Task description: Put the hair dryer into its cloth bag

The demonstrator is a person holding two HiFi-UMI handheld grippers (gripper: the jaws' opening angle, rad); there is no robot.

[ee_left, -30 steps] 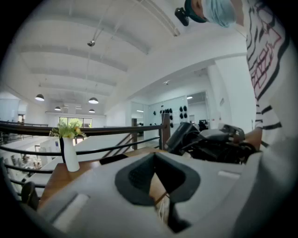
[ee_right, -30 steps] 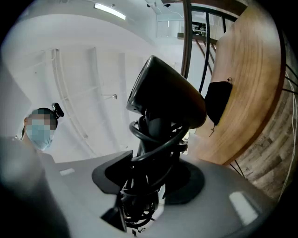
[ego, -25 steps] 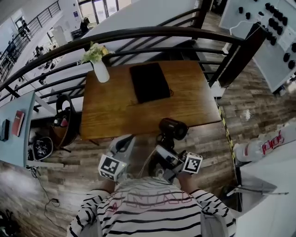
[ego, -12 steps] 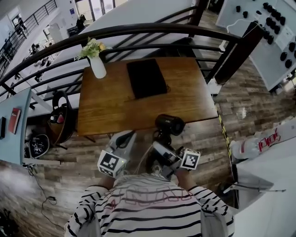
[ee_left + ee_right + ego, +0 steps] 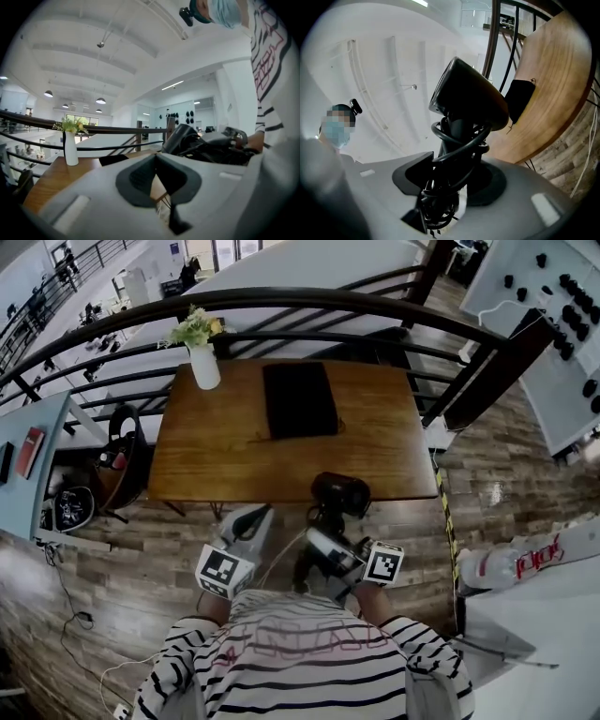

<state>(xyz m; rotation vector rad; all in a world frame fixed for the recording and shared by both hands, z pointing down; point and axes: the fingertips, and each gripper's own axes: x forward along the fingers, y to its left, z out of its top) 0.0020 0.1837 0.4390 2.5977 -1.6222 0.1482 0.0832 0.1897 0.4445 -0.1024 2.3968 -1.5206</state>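
Note:
The black hair dryer [image 5: 339, 493] with its cord wound round the handle is held up just off the near edge of the wooden table [image 5: 384, 456]. My right gripper [image 5: 322, 529] is shut on that handle; in the right gripper view the dryer [image 5: 468, 96] rises from between the jaws of the right gripper [image 5: 450, 183]. The black cloth bag [image 5: 300, 399] lies flat at the table's far middle, and it also shows as the bag [image 5: 520, 98]. My left gripper [image 5: 253, 519] is shut and empty, level, beside the dryer [image 5: 185, 138]; the left gripper [image 5: 157, 176] points towards the bag [image 5: 112, 160].
A white vase with flowers [image 5: 203, 362] stands at the table's far left corner. A dark curved railing [image 5: 328, 301] runs behind the table. A chair [image 5: 127, 465] stands left of the table, a white counter [image 5: 544, 615] at the right. The floor is wood planks.
Both grippers have shifted a little to the left along the table's near edge, the dryer still in the right one. The head view has swung, so the table sits squarer.

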